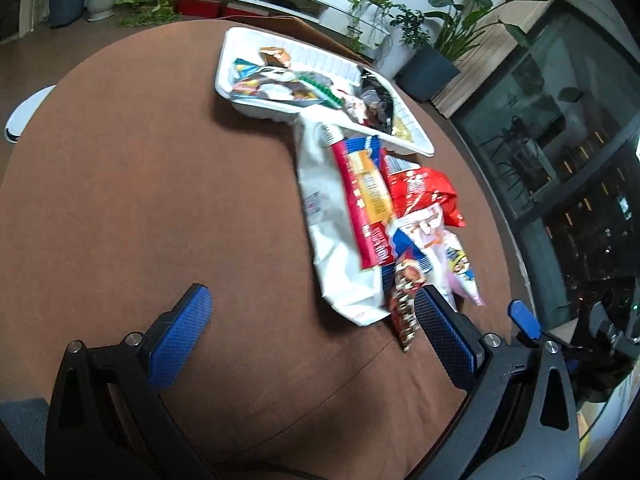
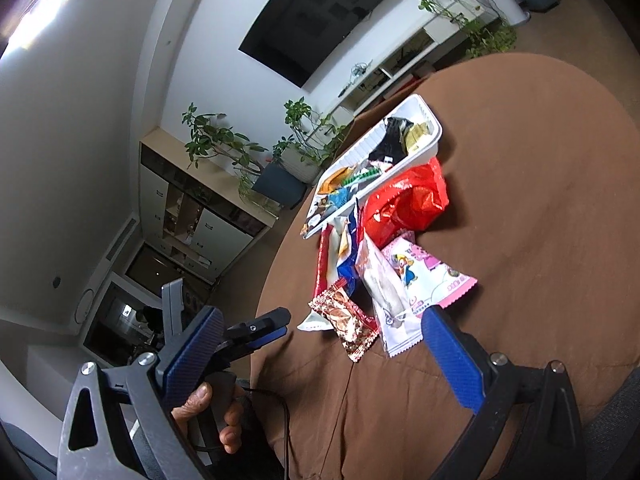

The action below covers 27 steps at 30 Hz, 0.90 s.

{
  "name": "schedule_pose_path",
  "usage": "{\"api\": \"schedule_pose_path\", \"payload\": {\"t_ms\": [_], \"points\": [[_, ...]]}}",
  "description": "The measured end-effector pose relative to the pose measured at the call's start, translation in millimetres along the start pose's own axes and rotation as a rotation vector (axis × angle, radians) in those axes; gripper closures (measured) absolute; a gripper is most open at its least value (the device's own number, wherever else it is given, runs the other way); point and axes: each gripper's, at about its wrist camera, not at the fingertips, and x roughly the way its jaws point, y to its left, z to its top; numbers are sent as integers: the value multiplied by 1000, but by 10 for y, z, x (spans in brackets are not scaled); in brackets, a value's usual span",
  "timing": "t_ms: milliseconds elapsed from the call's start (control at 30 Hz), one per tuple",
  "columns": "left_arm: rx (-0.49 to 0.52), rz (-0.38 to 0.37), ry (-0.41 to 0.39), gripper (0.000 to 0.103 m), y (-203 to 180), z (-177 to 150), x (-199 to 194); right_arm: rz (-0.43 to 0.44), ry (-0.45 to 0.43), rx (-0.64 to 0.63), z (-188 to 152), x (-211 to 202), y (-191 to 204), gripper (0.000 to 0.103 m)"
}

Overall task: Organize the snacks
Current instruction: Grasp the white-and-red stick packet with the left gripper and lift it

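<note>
Now both tools gape apart: left tool (image 1: 316,344), right tool (image 2: 320,344). Brown candy wrapper (image 2: 344,320) lies just ahead on the tabletop (image 2: 540,200); pinch its middle squarely, then carry it to the tray (image 2: 434,136) beyond.

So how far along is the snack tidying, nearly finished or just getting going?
Partly done, I'd say. The white tray already holds a jumble of wrapped snacks. Nothing is in hand: the left gripper and right gripper both have their jaws wide open and empty. Left on the brown table are the big white bag, red bag, pink packet and brown-patterned candy, among others.
</note>
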Motion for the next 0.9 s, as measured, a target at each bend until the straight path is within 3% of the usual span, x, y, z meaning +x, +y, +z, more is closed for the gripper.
{"api": "schedule_pose_path", "payload": {"t_ms": [167, 367, 533, 900], "points": [[-16, -13, 17, 4, 20, 231, 123, -30, 8, -31, -34, -2, 35, 2], [78, 45, 60, 38, -177, 566, 389, -55, 27, -63, -77, 24, 77, 5], [129, 86, 102, 49, -284, 692, 618, -55, 32, -67, -95, 27, 86, 7], [228, 188, 150, 50, -202, 694, 765, -62, 57, -83, -131, 53, 128, 9]]}}
